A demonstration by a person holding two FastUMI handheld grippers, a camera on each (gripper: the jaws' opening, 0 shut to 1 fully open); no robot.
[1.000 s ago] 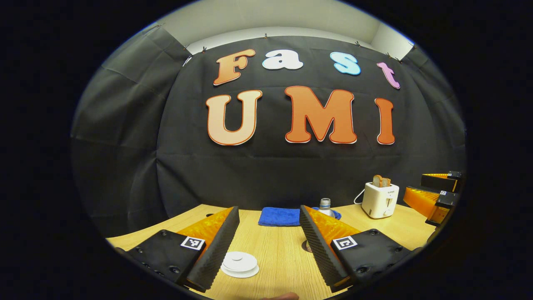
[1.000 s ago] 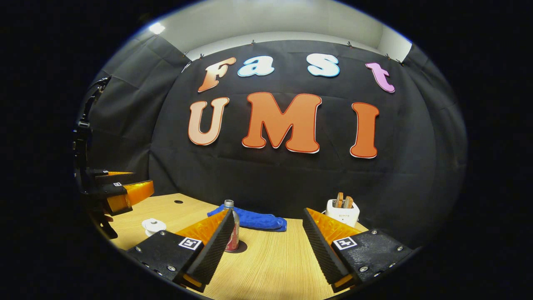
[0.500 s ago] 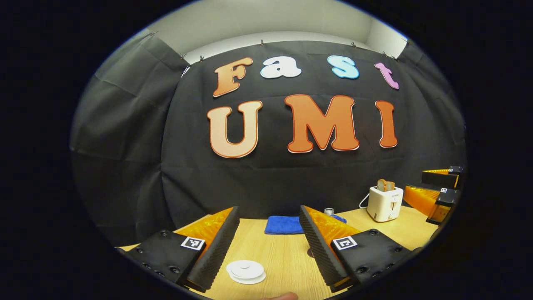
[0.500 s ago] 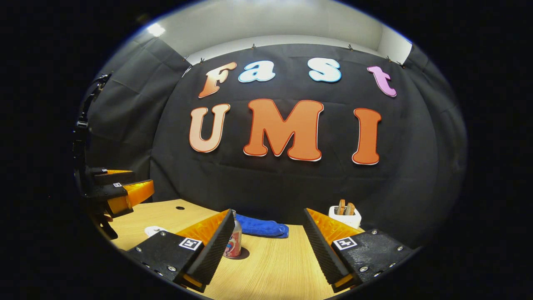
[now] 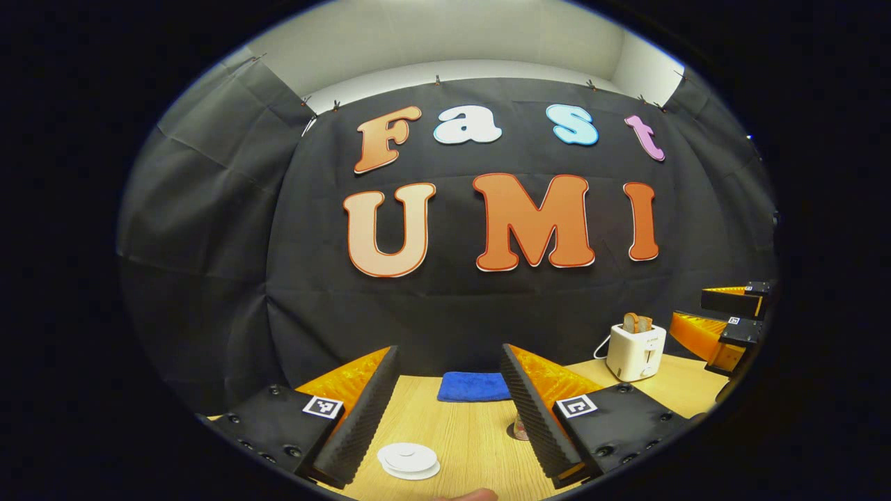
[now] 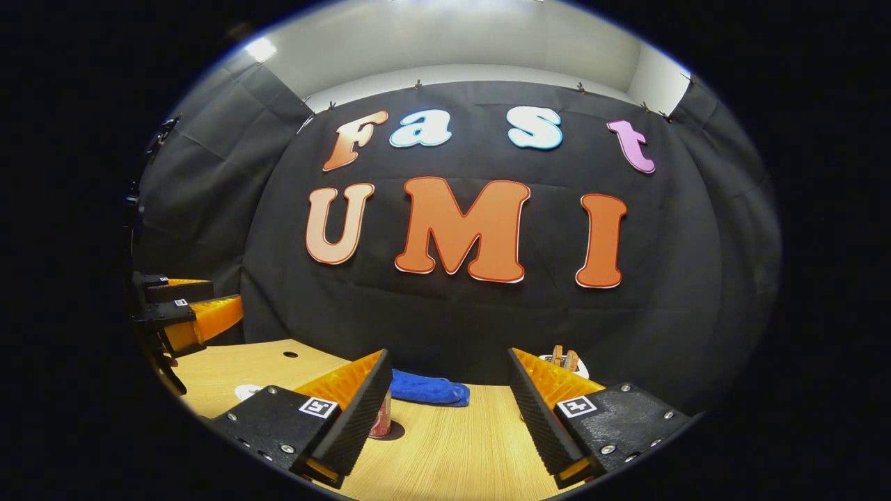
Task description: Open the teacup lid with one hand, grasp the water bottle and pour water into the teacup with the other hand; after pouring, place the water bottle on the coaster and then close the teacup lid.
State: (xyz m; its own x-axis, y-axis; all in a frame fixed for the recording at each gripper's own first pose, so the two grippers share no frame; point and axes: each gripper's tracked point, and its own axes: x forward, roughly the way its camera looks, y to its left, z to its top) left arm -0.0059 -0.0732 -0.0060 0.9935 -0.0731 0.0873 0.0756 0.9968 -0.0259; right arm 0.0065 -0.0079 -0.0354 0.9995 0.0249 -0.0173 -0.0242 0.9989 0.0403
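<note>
Opening step, nothing grasped. Left tool (image 5: 451, 410) wide, empty, above lidded cup (image 5: 409, 460) on desk (image 5: 466, 435). Right tool (image 6: 449, 414) wide, empty, bottle (image 6: 380, 422) beside its left finger. Next: lower, pinch lid knob.

The left gripper (image 5: 449, 410) is hovering over the wooden worktop (image 5: 473, 445) with its fingers spread apart and nothing between them. A white lid (image 5: 408, 460) is lying flat below, near the left finger. A blue towel (image 5: 473, 386) is lying farther back. A white toaster (image 5: 635, 342) holding bread is standing at the right, beside the other gripper (image 5: 724, 323).
</note>
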